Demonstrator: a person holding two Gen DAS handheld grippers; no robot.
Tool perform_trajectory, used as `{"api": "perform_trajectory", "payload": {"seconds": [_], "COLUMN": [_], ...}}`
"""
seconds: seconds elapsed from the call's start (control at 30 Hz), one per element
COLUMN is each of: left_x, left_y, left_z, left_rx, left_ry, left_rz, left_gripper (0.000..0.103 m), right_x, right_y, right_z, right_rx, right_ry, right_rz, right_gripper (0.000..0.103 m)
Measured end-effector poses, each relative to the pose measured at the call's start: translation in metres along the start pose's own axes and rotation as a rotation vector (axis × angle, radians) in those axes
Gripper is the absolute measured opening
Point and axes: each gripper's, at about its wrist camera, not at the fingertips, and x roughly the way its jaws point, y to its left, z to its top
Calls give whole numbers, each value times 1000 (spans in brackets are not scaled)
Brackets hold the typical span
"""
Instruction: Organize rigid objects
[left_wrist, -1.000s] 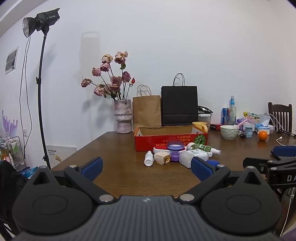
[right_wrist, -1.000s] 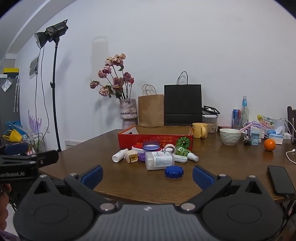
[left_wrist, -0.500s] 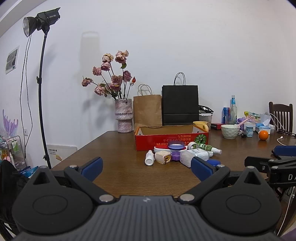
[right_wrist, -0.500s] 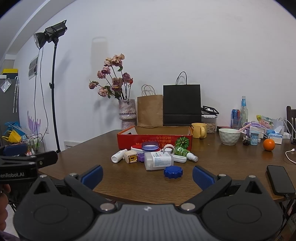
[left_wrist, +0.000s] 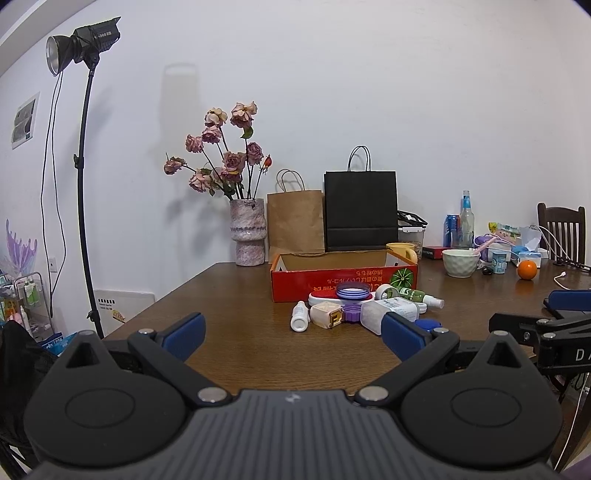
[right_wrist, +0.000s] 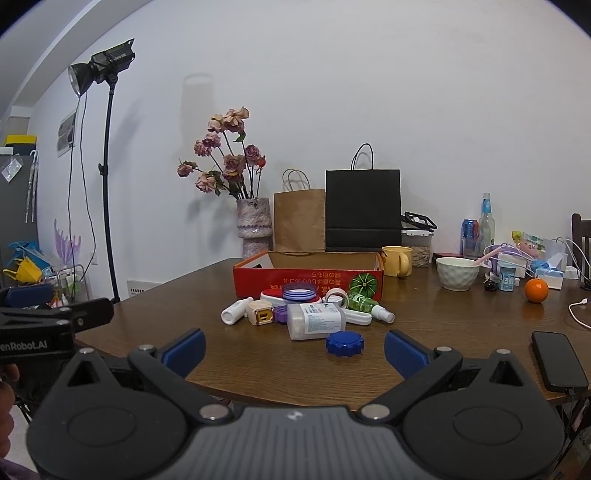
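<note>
Right wrist view: both my right gripper and left gripper gape, released; I'd approach the blue lid squarely, pinching its rim.

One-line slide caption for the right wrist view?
Open right gripper faces a pile of small containers, with a blue lid nearest, before a red box on the wooden table.

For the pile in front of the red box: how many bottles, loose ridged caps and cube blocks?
Bottles: 3 (small white bottle, large white bottle, green spray bottle)
Ridged caps: 2 (blue cap, purple cap)
Cube blocks: 1 (cream cube)
Total: 6
</note>
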Motion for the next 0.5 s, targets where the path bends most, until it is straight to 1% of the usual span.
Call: {"api": "perform_trajectory", "payload": {"seconds": [0.5], "left_x": [0], "left_y": [0], "left_z": [-1], "left_rx": [0], "left_ry": [0], "left_rz": [0], "left_gripper": [103], "right_x": [0], "right_y": [0], "right_z": [0], "right_rx": [-5], "right_ry": [-1], "right_rz": [5], "right_gripper": [103]}}
